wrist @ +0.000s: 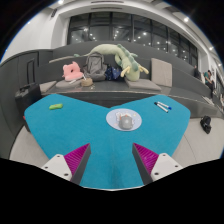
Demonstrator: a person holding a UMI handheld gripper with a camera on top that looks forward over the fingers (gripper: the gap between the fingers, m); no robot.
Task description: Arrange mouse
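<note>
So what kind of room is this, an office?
Probably an office or lab: a teal desk mat holds a mouse, plush toys sit on a counter behind, and big windows line the back wall. The gripper hovers open.

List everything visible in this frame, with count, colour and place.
Mouse: one, grey, on a round white pad, ahead of the tongs.
Pad: one, white, mid-mat.
Mat: one, teal, covering the table.
Markers: two; green near the mat's left edge, blue near its right edge.
Plush toys: a pile, pink, green and tan, on the desk beyond the mat.
Tongs: one pair, white fingers with magenta pads, open, nothing between them.
</note>
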